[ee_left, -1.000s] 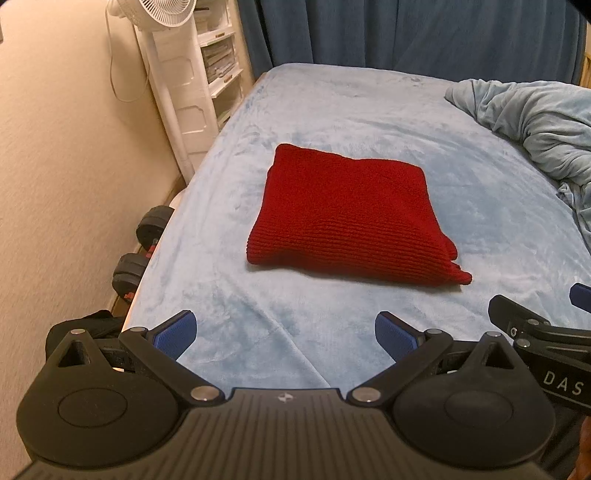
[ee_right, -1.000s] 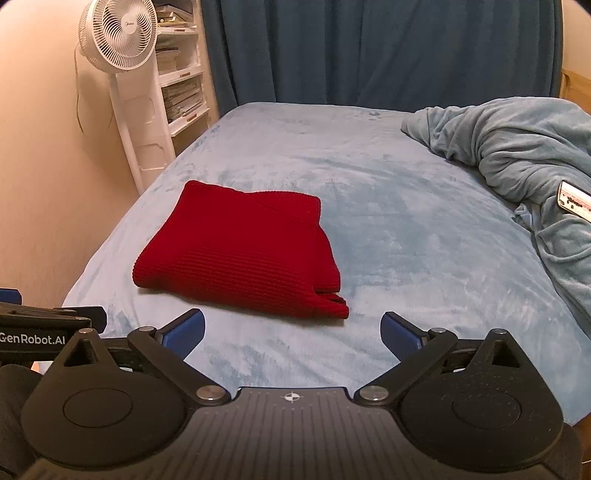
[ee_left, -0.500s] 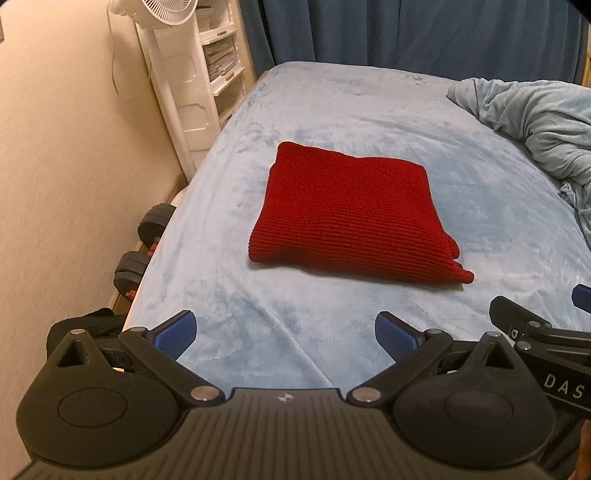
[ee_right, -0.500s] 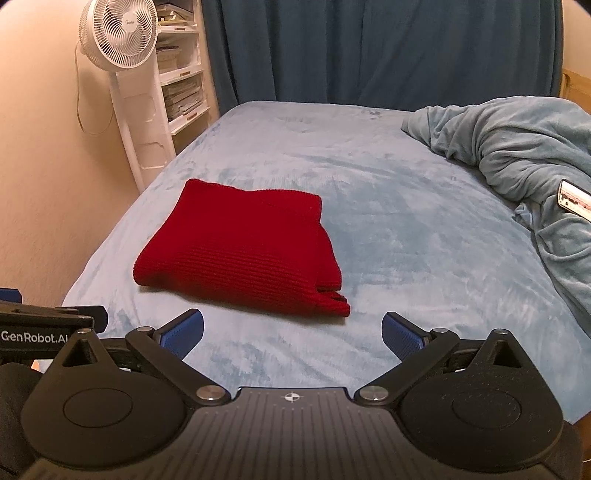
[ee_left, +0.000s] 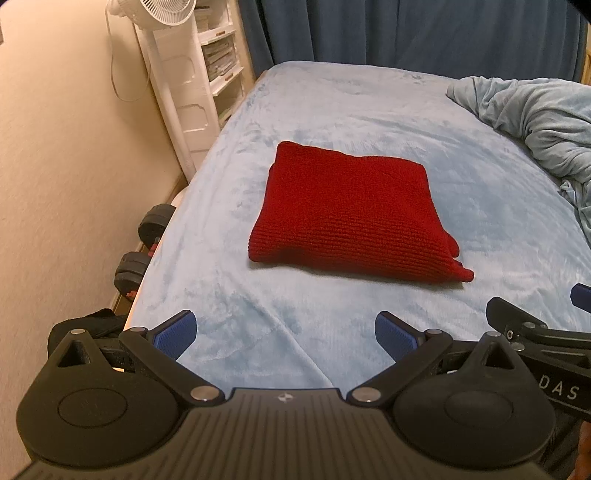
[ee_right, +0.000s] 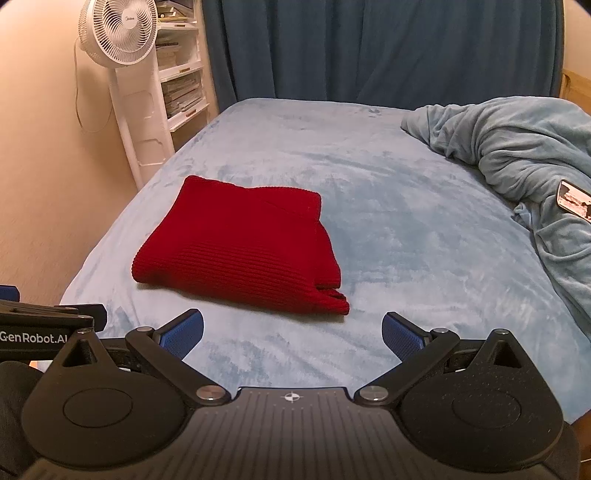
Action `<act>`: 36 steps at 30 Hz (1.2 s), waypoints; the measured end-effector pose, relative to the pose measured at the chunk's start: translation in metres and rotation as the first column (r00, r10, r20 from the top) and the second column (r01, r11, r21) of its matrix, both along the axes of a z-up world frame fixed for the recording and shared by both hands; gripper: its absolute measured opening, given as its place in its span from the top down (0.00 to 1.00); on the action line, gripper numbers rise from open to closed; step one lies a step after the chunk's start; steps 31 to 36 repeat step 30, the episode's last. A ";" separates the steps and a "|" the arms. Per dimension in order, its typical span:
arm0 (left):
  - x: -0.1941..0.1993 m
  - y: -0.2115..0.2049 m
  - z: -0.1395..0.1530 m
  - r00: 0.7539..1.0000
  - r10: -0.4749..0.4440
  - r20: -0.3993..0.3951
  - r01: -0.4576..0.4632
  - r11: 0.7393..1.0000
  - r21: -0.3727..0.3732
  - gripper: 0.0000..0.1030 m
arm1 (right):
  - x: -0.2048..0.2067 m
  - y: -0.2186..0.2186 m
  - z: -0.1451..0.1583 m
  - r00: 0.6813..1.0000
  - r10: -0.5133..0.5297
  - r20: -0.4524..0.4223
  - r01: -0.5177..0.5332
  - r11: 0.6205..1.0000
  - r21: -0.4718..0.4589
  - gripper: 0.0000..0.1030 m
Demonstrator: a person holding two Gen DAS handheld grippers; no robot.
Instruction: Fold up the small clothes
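A red knitted garment (ee_left: 351, 218) lies folded into a flat rectangle on the light blue bed cover (ee_left: 332, 110); it also shows in the right wrist view (ee_right: 240, 247). My left gripper (ee_left: 286, 332) is open and empty, held back from the garment near the bed's front edge. My right gripper (ee_right: 291, 332) is open and empty, also short of the garment, which lies ahead and left of it. The right gripper's side shows at the right edge of the left wrist view (ee_left: 535, 332).
A bunched light blue blanket (ee_right: 517, 155) lies at the bed's right with a phone (ee_right: 572, 197) on it. A white fan (ee_right: 122, 33) and shelves (ee_right: 181, 85) stand at the left. Dumbbells (ee_left: 147, 240) lie on the floor beside the bed. Dark curtain (ee_right: 369, 48) behind.
Both grippers stay open and have hardly moved; the views shifted very slightly. The garment has not moved.
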State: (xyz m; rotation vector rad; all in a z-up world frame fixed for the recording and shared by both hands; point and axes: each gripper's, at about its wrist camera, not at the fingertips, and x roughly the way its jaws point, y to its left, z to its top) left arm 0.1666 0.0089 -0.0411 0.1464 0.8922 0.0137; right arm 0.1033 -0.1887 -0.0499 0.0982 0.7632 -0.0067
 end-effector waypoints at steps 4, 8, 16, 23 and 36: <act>-0.001 0.000 -0.001 1.000 0.002 -0.003 -0.002 1.000 0.000 0.00 | -0.001 0.000 0.000 1.000 0.006 0.002 -0.006 1.000 0.002 0.01; 0.000 0.000 -0.001 1.000 0.003 -0.003 -0.003 1.000 0.002 0.00 | -0.001 0.001 0.000 1.000 0.010 0.004 -0.010 1.000 0.000 0.01; -0.001 0.001 -0.001 1.000 0.004 -0.002 -0.004 1.000 0.003 0.00 | -0.001 0.002 0.000 1.000 0.010 0.004 -0.010 1.000 -0.001 0.01; -0.001 0.002 -0.001 1.000 0.004 -0.001 -0.004 1.000 0.006 0.00 | -0.001 0.002 0.000 1.000 0.010 0.004 -0.010 1.000 -0.002 0.01; -0.001 0.002 -0.001 1.000 0.005 0.005 -0.005 1.000 0.029 0.00 | -0.002 0.005 0.000 1.000 0.018 0.002 -0.018 1.000 -0.002 0.01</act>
